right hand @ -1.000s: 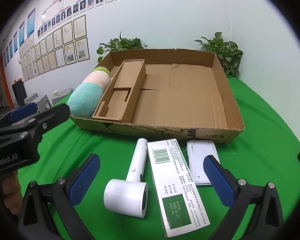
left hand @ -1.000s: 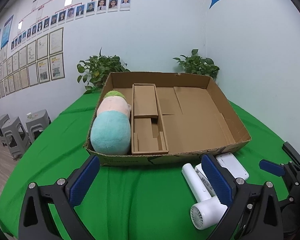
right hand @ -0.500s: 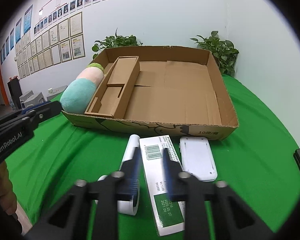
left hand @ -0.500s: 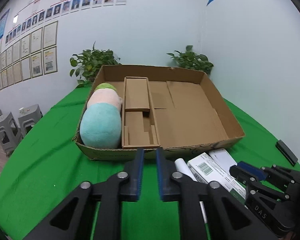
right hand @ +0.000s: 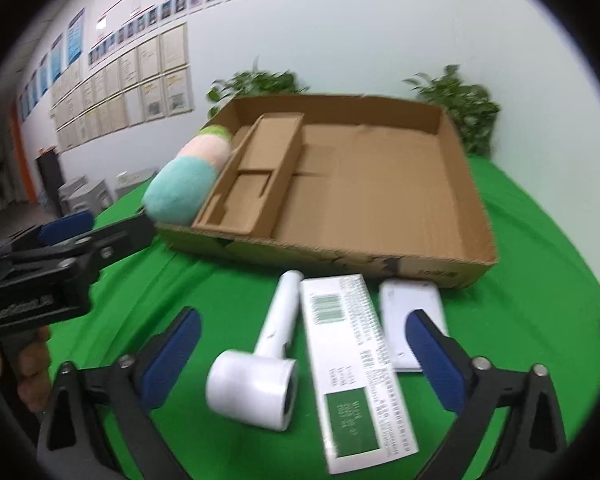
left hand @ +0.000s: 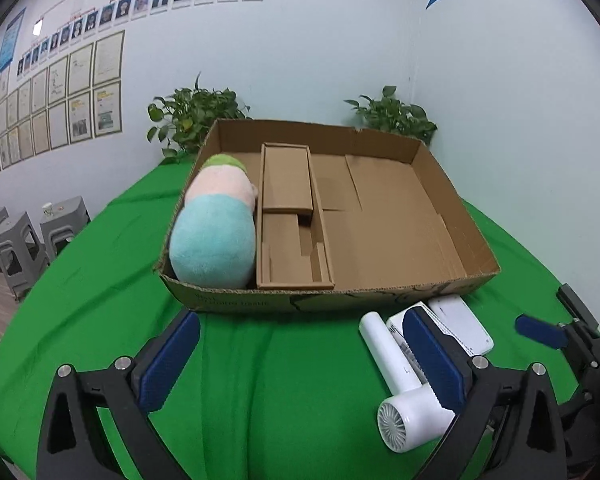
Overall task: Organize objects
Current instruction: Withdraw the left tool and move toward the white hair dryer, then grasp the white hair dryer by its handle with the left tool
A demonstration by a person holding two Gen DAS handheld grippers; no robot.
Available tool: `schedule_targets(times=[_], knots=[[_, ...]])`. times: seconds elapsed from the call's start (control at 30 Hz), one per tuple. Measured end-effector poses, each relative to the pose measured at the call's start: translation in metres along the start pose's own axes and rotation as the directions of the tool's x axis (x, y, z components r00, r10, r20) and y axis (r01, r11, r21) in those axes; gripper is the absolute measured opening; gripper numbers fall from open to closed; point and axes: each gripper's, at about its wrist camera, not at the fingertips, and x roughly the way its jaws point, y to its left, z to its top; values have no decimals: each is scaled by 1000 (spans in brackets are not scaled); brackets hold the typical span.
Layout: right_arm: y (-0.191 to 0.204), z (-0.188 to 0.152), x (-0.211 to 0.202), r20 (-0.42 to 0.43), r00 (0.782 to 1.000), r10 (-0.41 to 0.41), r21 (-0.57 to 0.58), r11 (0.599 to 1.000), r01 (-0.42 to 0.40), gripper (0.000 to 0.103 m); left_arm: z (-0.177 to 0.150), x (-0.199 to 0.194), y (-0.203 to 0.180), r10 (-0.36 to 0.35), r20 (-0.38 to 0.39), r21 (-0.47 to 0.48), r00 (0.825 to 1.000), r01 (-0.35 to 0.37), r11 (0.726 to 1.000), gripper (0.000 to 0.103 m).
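Reopened right gripper (right hand: 304, 360) over hair dryer (right hand: 260, 376)

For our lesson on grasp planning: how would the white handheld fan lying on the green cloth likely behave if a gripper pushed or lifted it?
The handheld fan lies on its side with a round head, so a push may roll or pivot it. Its smooth white shell looks slippery. Lifted by the slim handle, the larger head would probably droop.

box (left hand: 440, 216) is plain matt brown cardboard, creased. plush (left hand: 214, 236) is soft fuzzy fabric. table (left hand: 280, 380) wears wrinkly matt green cloth. dryer (right hand: 260, 376) looks like smooth white plastic, slight sheen. carton (right hand: 352, 360) is printed paperboard. gripper pads (right hand: 172, 356) are ribbed blue.
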Motion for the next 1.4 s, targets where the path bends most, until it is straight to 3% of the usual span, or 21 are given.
schedule_targets(times=[0.2, 0.37, 0.5, 0.73, 0.9, 1.07, 1.13, 1.2, 1.23, 1.27, 1.3, 1.4], knots=[[4, -16, 0, -16, 994, 105, 8, 994, -105, 102, -4, 15, 3, -103, -90, -34, 991, 100, 994, 102], [12, -32, 3, -59, 991, 121, -4, 993, -122, 102, -13, 28, 6, -224, -161, -94, 961, 211, 973, 102], [18, -39, 8, -90, 987, 130, -8, 991, -131, 102, -20, 38, 8, -273, -203, -141, 940, 248, 958, 102], [28, -41, 24, -138, 978, 156, -15, 987, -160, 88, -25, 47, 5, -304, -223, -150, 926, 275, 950, 102], [26, -43, 45, -190, 978, 90, -20, 995, -95, 65, -27, 48, 10, -311, -227, -168, 923, 277, 946, 102], [26, -45, 46, -210, 973, 96, -26, 994, -103, 62, -28, 50, 15, -335, -232, -190, 913, 295, 936, 102], [26, -46, 40, -227, 962, 151, 4, 988, -154, 62, -30, 53, 17, -366, -246, -208, 898, 320, 924, 102], [25, -52, 31, -232, 947, 222, 38, 975, -219, 63, -33, 58, 17, -411, -268, -232, 871, 355, 905, 101], [26, -54, 26, -225, 948, 226, 31, 974, -225, 66, -36, 61, 17, -431, -281, -246, 858, 370, 896, 102], [27, -56, 23, -219, 952, 214, 18, 976, -215, 80, -39, 64, 16, -447, -293, -260, 845, 380, 888, 101], [28, -57, 21, -210, 957, 200, 5, 979, -204, 87, -41, 68, 14, -461, -303, -274, 834, 388, 880, 101], [30, -60, 20, -214, 961, 173, -33, 982, -184, 91, -47, 79, 8, -518, -329, -316, 790, 425, 848, 101]])
